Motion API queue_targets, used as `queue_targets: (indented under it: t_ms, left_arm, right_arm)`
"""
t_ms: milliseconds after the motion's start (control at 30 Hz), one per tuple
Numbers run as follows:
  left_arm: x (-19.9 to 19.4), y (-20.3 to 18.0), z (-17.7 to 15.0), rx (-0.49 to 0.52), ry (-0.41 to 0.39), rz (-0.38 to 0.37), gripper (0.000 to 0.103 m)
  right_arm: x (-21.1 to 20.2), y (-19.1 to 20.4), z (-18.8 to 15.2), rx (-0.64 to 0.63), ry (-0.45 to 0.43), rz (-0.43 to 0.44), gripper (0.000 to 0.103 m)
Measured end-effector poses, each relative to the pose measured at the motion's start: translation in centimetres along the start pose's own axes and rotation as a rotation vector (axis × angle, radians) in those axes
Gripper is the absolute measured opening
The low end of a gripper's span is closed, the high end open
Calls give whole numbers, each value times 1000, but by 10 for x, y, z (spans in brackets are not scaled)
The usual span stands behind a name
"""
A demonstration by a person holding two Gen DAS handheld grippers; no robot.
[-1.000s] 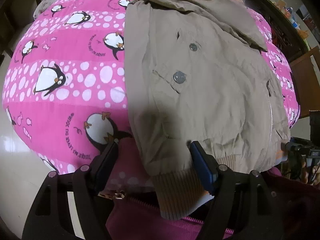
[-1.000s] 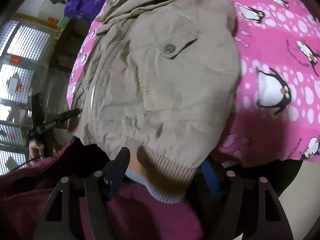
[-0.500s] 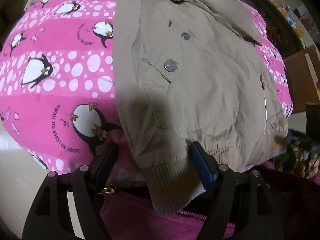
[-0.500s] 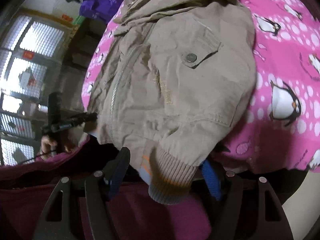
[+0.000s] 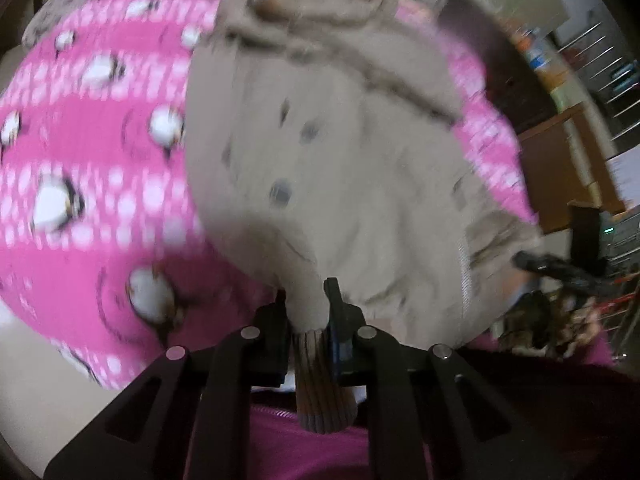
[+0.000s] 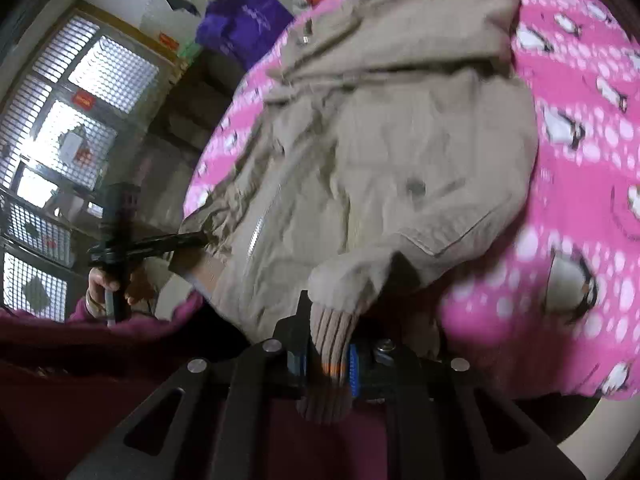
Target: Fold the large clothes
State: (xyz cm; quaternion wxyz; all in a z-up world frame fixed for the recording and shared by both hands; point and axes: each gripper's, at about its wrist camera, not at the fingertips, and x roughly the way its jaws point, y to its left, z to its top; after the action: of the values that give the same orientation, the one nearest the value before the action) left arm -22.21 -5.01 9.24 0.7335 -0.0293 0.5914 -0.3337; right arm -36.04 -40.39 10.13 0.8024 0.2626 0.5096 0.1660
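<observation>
A beige jacket [image 5: 340,184] with snap buttons and a zip lies front up on a pink penguin-print bedspread [image 5: 92,184]. It also shows in the right wrist view [image 6: 400,152]. My left gripper [image 5: 307,300] is shut on the ribbed hem [image 5: 324,392] at the jacket's near left corner. My right gripper [image 6: 330,332] is shut on the ribbed hem [image 6: 332,344] at the near right corner. Each gripper shows in the other's view, at the far hem corner [image 5: 560,268] [image 6: 160,244]. Both views are blurred.
The bedspread [image 6: 580,200] extends past the jacket on both sides. A purple bag [image 6: 248,20] and a barred window [image 6: 60,120] are beyond the bed's left side. A wooden cabinet [image 5: 560,160] with bottles stands to the right. My maroon sleeves fill the bottom.
Both grippers have closed on the ribbed hem, which lay between open jaws before. The hem corners now lift off the bed and both views swing upward.
</observation>
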Motion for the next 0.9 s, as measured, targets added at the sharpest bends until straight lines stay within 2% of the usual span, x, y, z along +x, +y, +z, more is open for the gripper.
queue_targets:
  t_ms: [133,233,367,533,633,767,900]
  left_arm:
    - [-30,-4,35,2,-131,-15,12]
    - [-42,-3,69,-3,-211,-22,12]
    - [-49,-9,122,6,-329,9,12]
    - [-39,-2,187,-19,-390,19,12]
    - [-29,-5,226,-11,-404,36,12]
    - [-15,-6,254,-4,-398,57,12]
    - [-3,-8,271,13,-390,100,12]
  right_arm:
    - [-13,-2,25,32,-78,42,13]
    - [-28,-5,53,49,-172,63,13]
    - [-52,-7,100,40,-327,46,13]
    - [-61,-18,163,66,-441,-7,13]
    - [-57,-31,196,87,-465,-37,13]
    - [-50,-50,229,129,-462,-62,13]
    - [-44,-59,245,133,-455,-85,13]
